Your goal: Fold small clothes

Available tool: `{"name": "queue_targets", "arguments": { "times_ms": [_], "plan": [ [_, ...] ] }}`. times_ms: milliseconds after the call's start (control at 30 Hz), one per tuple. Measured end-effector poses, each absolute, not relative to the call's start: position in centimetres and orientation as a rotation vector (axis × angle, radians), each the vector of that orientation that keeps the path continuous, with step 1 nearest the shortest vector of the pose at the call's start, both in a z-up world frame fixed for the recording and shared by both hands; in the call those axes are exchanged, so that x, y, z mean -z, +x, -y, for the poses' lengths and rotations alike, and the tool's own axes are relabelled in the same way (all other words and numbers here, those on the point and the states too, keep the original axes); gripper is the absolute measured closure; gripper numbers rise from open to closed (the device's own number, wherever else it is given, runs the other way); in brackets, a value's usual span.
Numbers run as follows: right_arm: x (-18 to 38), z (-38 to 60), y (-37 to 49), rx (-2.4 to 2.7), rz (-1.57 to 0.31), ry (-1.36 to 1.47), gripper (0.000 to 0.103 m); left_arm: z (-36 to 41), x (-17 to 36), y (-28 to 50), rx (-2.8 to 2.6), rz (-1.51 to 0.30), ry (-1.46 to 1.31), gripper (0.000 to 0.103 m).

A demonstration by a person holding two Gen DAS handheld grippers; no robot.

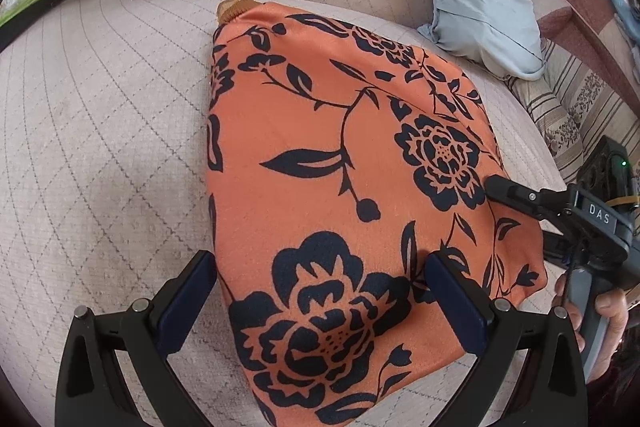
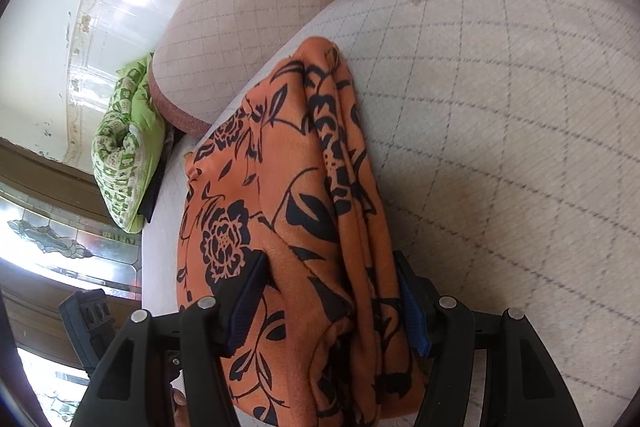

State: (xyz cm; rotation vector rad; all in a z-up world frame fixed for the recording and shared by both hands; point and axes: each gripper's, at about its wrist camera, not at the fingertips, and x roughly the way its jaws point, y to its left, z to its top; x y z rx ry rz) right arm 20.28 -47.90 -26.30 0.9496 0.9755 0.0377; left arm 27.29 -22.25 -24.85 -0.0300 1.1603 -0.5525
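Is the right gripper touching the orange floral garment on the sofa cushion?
Touching. The left wrist view shows one of the right gripper's fingers resting on the orange floral garment; the right wrist view shows bunched folds between both fingers.

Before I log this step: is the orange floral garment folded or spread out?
Folded: the orange floral garment lies as a compact bundle, with stacked layers visible along its right edge.
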Motion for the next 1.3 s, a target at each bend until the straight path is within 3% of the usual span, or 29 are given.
{"name": "queue_targets", "arguments": {
  "times_ms": [633, 700, 800, 1067, 1133, 1300],
  "plan": [
    [27.4, 46.5, 20.9, -0.075, -0.912, 1.002, 0.038, 22.7, 25.7, 27.7, 0.577, -1.175, -0.077, 0.000],
    [27.2, 45.9, 21.2, -0.057, -0.916, 0.965, 0.040, 22.8, 25.8, 27.8, 0.580, -1.170, -0.091, 0.000],
    [26.6, 44.9, 21.6, -0.063, -0.913, 0.935, 0.053, 22.8, 25.9, 28.0, 0.591, -1.159, -0.122, 0.000],
    [23.4, 43.1, 21.4, -0.038, -0.871, 0.829, 0.063, 21.5, 25.2, 28.6, 0.587, -1.120, -0.200, 0.034],
    [22.5, 42.6, 21.1, -0.038, -0.853, 0.817, 0.064, 21.3, 24.5, 28.4, 0.586, -1.095, -0.196, 0.053],
    [20.6, 41.1, 20.3, -0.055, -0.823, 0.789, 0.064, 20.7, 23.0, 27.9, 0.605, -1.063, -0.187, 0.062]
  ]
}}
